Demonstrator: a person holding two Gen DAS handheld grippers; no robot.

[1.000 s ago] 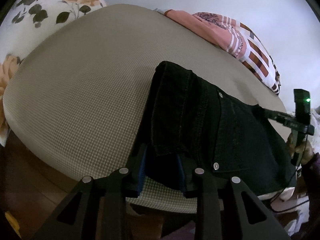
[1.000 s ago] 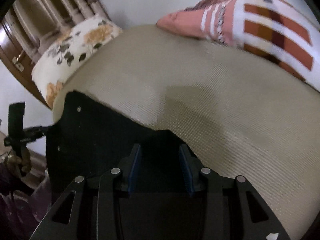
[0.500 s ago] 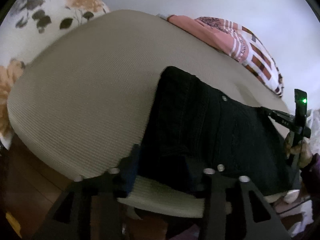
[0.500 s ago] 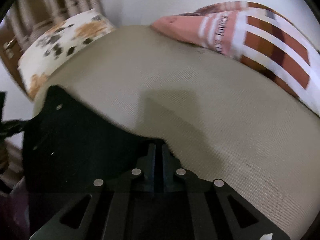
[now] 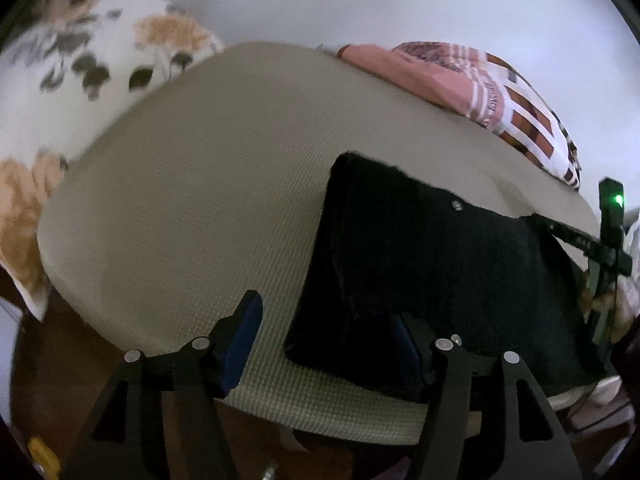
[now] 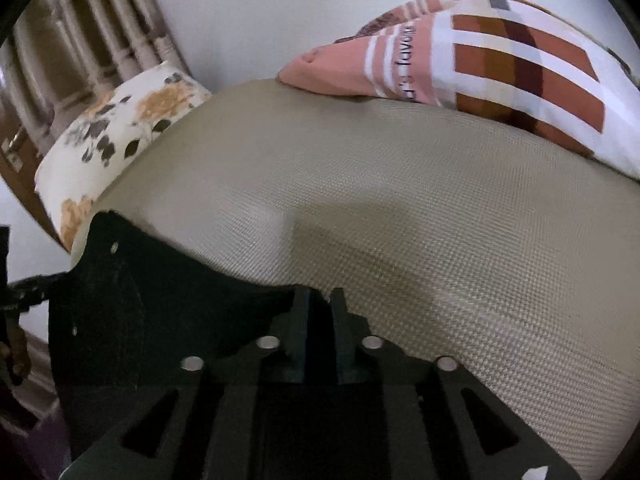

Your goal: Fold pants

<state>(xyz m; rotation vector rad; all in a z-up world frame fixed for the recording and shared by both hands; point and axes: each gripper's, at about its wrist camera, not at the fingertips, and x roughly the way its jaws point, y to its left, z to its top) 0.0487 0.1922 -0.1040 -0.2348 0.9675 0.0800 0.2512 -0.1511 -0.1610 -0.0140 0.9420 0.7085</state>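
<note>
L gripper (image 5: 328, 340) fingers spread wide w/ nothing held, straddling the near-left corner of the pants (image 5: 432, 264); R gripper (image 6: 320, 320) nearly closed, pinching the pants' far edge. Probably heavy, soft denim w/ good friction, so grab at thick seams/corners. Black, riveted, folded flat on the beige bed (image 5: 200, 200).

Floral pillow (image 5: 100, 80) blurred; pants (image 6: 160, 312) cut off at frame bottom.

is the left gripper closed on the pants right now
No, the left gripper is wide open, its fingers spread apart over the corner of the black pants on the bed.
</note>
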